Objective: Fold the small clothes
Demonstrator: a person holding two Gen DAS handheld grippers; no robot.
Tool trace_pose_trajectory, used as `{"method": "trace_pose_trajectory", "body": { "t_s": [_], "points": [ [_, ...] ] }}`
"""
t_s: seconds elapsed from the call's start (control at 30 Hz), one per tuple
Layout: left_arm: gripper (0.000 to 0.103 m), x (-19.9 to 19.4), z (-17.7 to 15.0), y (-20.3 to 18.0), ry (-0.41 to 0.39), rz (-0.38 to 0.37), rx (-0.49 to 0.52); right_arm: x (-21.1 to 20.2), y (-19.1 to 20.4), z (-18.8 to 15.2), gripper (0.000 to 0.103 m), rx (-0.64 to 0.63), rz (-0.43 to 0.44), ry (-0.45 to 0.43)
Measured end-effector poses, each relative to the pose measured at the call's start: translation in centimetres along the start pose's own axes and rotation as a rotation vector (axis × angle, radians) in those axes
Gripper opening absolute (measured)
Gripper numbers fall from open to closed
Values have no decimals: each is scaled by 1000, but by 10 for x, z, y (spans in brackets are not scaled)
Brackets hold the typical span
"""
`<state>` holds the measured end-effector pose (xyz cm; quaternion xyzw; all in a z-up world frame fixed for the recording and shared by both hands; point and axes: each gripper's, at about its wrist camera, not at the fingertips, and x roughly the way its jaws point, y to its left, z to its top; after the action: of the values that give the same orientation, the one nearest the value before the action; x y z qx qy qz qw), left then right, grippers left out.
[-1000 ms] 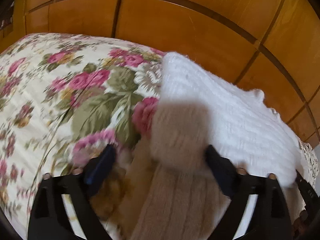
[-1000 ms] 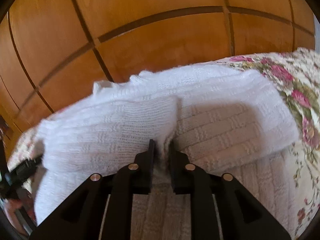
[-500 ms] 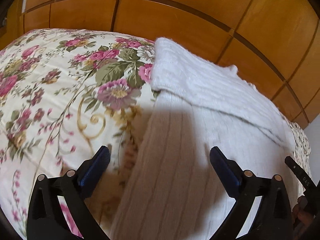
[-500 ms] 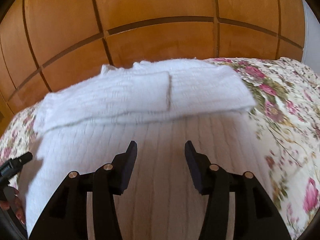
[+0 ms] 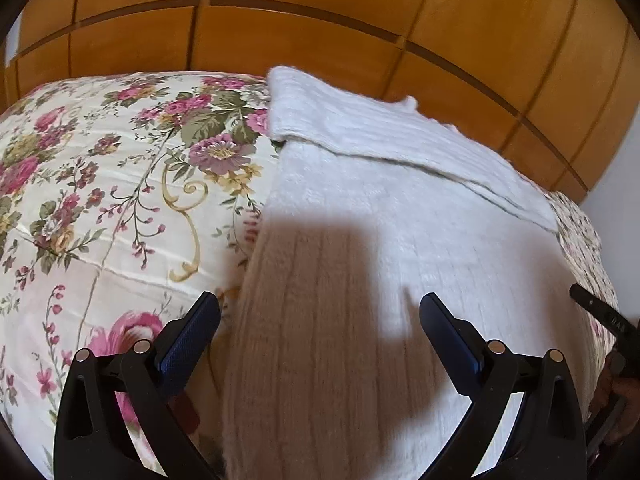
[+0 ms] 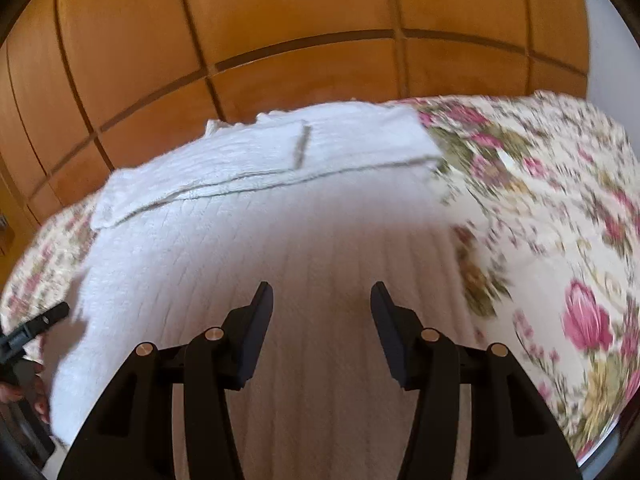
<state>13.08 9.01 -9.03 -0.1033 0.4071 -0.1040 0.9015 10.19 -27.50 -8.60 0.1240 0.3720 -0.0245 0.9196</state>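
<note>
A white ribbed knit sweater (image 5: 400, 220) lies flat on a floral bedspread (image 5: 100, 200). Both sleeves (image 6: 280, 148) are folded across its far end, their cuffs meeting near the middle. My left gripper (image 5: 318, 298) hovers open and wide above the sweater's near left edge, with nothing between its blue pads. Over the middle of the sweater's (image 6: 280, 220) near part my right gripper (image 6: 322, 286) stands open, its jaws apart and empty. Neither gripper touches the fabric.
A wooden panelled wardrobe (image 5: 320, 40) rises right behind the bed's far edge. Floral bedspread (image 6: 560, 220) spreads to the right of the sweater. A hand on the other gripper's black handle shows at the left edge (image 6: 36, 328) of the right wrist view.
My right gripper has opened and let go of the sleeve. Both grippers have drawn back toward the sweater's near end, and the sleeves now lie folded across its top.
</note>
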Motion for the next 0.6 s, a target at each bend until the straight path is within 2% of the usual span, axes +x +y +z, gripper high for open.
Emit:
{"method": "trace_pose_trajectory", "body": {
  "t_s": [0.1, 0.2, 0.33, 0.4, 0.47, 0.53, 0.6],
  "points": [
    [99, -5, -6, 1, 7, -21, 27, -20, -18, -8, 51, 49, 25, -24],
    [99, -11, -12, 5, 10, -34, 24, -34, -32, -14, 51, 73, 10, -37],
    [99, -17, -16, 8, 24, -61, 22, -47, -51, -22, 51, 111, 6, -33],
    [99, -22, -17, 11, 35, -89, 15, -50, -60, -28, 48, 132, 32, -18],
    [94, -26, -19, 16, 36, -117, 5, -50, -65, -33, 46, 139, 45, -1],
    [78, -29, -20, 20, 42, -145, -6, -48, -71, -39, 46, 153, 63, 16],
    [74, -31, -24, 23, 54, -190, -13, -46, -78, -44, 46, 186, 99, 27]
  ]
}}
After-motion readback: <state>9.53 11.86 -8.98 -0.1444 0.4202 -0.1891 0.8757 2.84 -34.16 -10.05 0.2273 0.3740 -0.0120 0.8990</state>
